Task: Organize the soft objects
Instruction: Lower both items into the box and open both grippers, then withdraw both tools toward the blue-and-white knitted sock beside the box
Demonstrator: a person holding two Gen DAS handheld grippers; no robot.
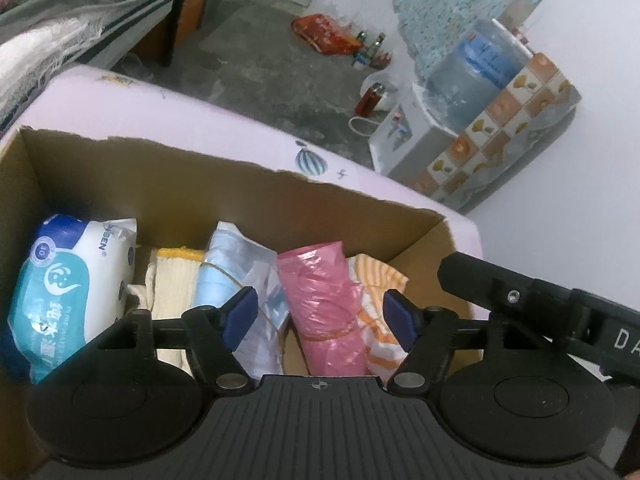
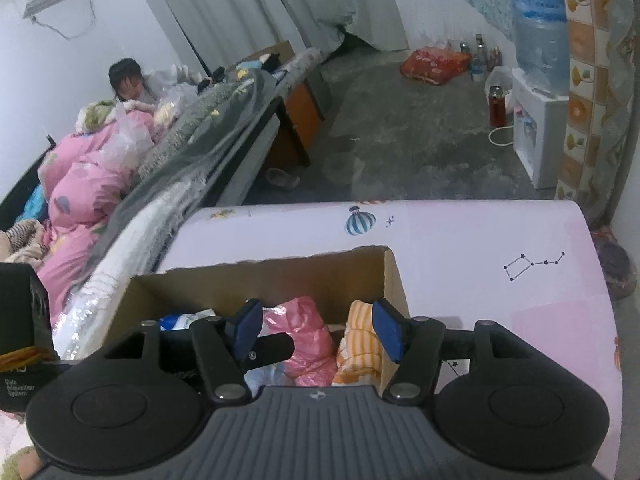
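A cardboard box (image 1: 248, 184) stands on a pink table. In it lie a wet-wipes pack (image 1: 68, 292), a cream cloth (image 1: 174, 280), a pale blue bag bundle (image 1: 236, 268), a pink plastic bag roll (image 1: 320, 292) and an orange striped cloth (image 1: 376, 280). My left gripper (image 1: 320, 316) is open and empty above the pink roll. My right gripper (image 2: 314, 330) is open and empty above the box (image 2: 394, 280), over the pink roll (image 2: 308, 336) and the striped cloth (image 2: 360, 340). Part of the right gripper shows at the right of the left wrist view (image 1: 540, 304).
The pink table (image 2: 480, 264) has printed drawings. A bed with pink bedding (image 2: 88, 168) and a person lies to the left. A water dispenser (image 2: 536, 80), a red bag (image 2: 434, 64) and bottles stand on the concrete floor beyond.
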